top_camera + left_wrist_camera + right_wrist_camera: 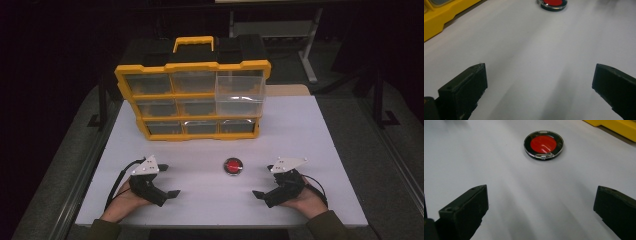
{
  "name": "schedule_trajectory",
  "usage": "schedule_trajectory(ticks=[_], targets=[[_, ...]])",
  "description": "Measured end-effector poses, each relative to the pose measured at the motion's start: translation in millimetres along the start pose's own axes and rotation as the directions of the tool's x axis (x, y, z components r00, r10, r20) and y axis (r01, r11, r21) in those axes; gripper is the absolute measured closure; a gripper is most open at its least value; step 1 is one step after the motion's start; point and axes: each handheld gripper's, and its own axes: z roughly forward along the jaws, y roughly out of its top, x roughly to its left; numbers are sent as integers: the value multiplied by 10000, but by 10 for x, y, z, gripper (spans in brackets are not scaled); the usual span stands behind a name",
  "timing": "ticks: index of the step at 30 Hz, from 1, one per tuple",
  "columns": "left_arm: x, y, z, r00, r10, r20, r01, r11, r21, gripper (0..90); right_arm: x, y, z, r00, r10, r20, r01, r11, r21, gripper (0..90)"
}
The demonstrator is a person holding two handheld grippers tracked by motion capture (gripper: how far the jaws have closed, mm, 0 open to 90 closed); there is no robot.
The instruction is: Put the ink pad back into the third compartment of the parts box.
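A small round compact with a red centre and a dark shiny rim lies flat on the white table, between my two grippers. It also lies ahead in the right gripper view and at the top edge of the left gripper view. My left gripper rests low at the front left, open, nothing between its jaws. My right gripper rests at the front right, open and empty too. Both point inward toward the table's middle.
A yellow and black organiser case with clear drawers and a yellow handle stands upright at the back of the table. Its yellow base shows in the left gripper view and the right gripper view. Dark floor surrounds the table.
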Motion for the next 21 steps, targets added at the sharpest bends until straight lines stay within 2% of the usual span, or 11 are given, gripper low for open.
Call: schedule_trajectory(ticks=[9, 21], targets=[[5, 6, -14, 10000, -47, -36, 47, 10000, 51, 0, 8, 40, -22, 10000, -5, -51, 4, 10000, -36, 0], [1, -8, -13, 10000, -77, 12, 77, 10000, 50, 0, -23, 173, -17, 9997, -240, 35, 240, 9997, -52, 0]])
